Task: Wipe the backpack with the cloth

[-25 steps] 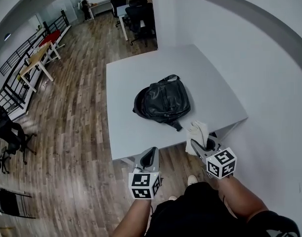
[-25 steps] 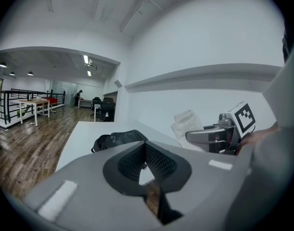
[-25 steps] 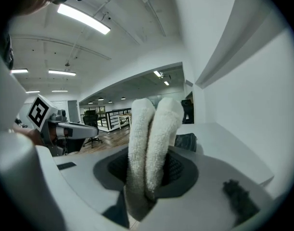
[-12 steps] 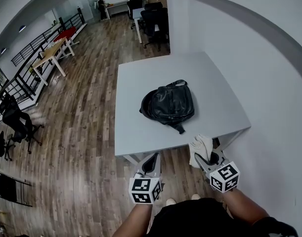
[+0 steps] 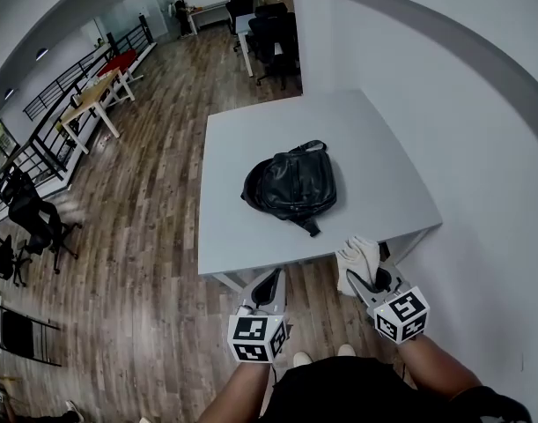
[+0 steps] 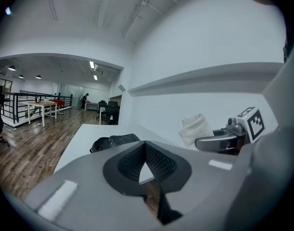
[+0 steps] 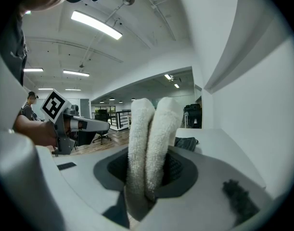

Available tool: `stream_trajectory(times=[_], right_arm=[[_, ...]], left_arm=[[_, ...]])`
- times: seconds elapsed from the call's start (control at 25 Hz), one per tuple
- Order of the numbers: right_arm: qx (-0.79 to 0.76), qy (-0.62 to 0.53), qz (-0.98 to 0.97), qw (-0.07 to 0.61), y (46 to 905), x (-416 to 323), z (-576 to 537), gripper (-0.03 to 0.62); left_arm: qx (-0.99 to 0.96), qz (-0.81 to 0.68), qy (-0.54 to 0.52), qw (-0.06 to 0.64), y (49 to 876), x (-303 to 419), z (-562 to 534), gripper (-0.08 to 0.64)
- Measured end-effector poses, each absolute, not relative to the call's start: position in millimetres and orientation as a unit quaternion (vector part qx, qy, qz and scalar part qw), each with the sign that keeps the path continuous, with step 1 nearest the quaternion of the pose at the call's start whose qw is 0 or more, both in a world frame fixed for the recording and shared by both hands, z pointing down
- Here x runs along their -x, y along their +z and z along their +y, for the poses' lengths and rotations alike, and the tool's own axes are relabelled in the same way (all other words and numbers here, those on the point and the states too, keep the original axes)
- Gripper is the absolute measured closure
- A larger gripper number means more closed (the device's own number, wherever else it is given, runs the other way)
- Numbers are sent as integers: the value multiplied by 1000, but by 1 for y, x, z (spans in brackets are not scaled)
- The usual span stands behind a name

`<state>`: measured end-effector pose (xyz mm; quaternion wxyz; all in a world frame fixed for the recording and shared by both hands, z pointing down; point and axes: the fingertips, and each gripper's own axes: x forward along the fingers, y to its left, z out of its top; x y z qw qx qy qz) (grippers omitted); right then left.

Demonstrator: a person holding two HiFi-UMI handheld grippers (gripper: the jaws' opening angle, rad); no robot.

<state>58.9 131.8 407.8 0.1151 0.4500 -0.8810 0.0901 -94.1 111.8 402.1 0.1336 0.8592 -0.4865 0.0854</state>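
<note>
Cloth clamped in right tongs, short of backpack

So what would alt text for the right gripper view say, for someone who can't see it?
A folded white terry cloth stands upright, clamped between the jaws of the right gripper. Behind it, a black leather backpack lies on a white table; the left gripper shows at left.

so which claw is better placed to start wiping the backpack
Right, probably. The right claw is shut on the white cloth, while the left claw is shut with nothing in it. Neither has reached the black backpack yet.
</note>
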Motion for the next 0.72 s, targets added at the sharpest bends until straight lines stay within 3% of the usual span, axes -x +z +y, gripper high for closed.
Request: stream_trajectory(times=[0.72], right_arm=[[-437,86,-889,107,401,-83,140,466]], left_arm=[[-848,-509,83,126,394,68,132,552]])
